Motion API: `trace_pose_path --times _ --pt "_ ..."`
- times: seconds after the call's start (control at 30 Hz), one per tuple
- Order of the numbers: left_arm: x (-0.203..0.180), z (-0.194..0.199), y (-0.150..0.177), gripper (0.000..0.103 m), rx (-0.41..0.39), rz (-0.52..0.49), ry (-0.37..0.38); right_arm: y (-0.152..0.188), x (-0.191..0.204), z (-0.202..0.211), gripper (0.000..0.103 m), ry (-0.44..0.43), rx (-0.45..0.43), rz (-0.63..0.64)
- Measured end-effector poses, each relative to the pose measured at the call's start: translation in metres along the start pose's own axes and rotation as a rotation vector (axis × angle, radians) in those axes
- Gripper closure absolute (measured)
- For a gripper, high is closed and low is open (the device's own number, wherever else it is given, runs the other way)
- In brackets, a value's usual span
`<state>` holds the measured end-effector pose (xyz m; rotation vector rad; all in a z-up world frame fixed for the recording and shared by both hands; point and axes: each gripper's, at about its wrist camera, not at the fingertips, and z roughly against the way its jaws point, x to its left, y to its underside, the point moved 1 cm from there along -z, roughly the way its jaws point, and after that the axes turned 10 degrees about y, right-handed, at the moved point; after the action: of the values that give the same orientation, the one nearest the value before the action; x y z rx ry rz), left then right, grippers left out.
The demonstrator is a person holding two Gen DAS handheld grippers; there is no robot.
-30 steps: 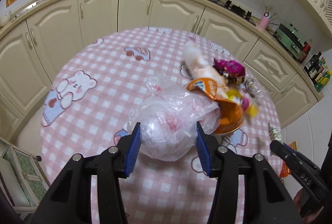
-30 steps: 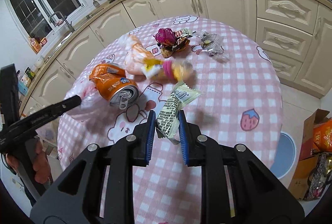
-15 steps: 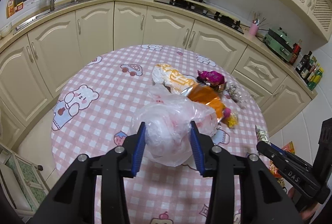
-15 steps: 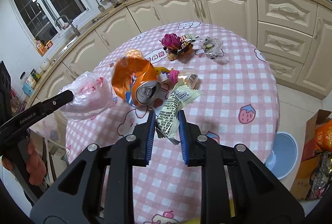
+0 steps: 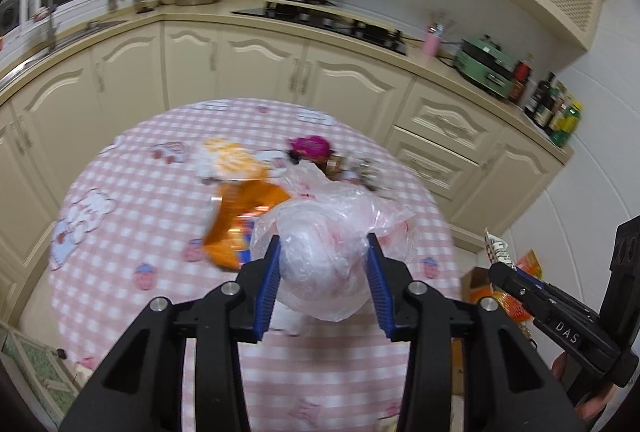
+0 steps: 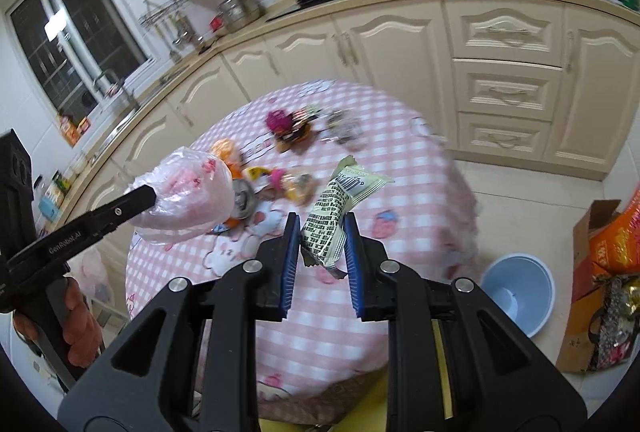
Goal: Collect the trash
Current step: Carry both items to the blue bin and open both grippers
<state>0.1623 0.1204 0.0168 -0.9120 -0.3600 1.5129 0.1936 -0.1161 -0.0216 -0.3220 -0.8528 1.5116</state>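
Both pairs of tongs are up off the round worktop (image 6: 424,167), each carrying a piece of rubbish. The left tongs (image 5: 323,282) are about a third open, because what they hold is bulky: a crumpled clear plastic bag (image 5: 324,252) balled between the blue pads, its loose edges spilling out past the tips. The right tongs (image 6: 322,252) stand much narrower and pinch a flat, pale green wrapper (image 6: 334,209) near its lower end, so the printed upper part sticks out ahead, clear of the cloth.

Lifting both at once looks like a way to save a trip. A pale blue bin (image 6: 518,292) stands on the floor to the right of the worktop, near the cardboard box (image 6: 592,272), and I would guess that is where both pieces are bound.

The rest of the trash lies on the checked cloth towards the far side: an orange can (image 5: 240,224) close behind the bag, a white and orange packet (image 5: 228,161), a magenta wrapper (image 5: 310,147) and a silvery one (image 6: 340,127), so collecting is only partly done.
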Motion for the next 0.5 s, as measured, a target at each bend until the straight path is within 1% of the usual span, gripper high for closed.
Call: trace_pose_path --times 0.07,0.27,0.5 --pt "-0.015 -0.008 0.000 0.063 0.015 -0.016 0.024 0.000 -0.016 0.007 0.081 0.021 -0.013 -0.024" --pt "-0.073 -0.039 0.005 0.063 0.071 -0.109 0.106 0.003 -0.067 0.022 0.081 0.088 -0.034 -0.110" --pt "-0.148 -0.086 0.018 0.063 0.179 -0.225 0.199 0.014 -0.132 0.028 0.081 0.171 -0.023 -0.232"
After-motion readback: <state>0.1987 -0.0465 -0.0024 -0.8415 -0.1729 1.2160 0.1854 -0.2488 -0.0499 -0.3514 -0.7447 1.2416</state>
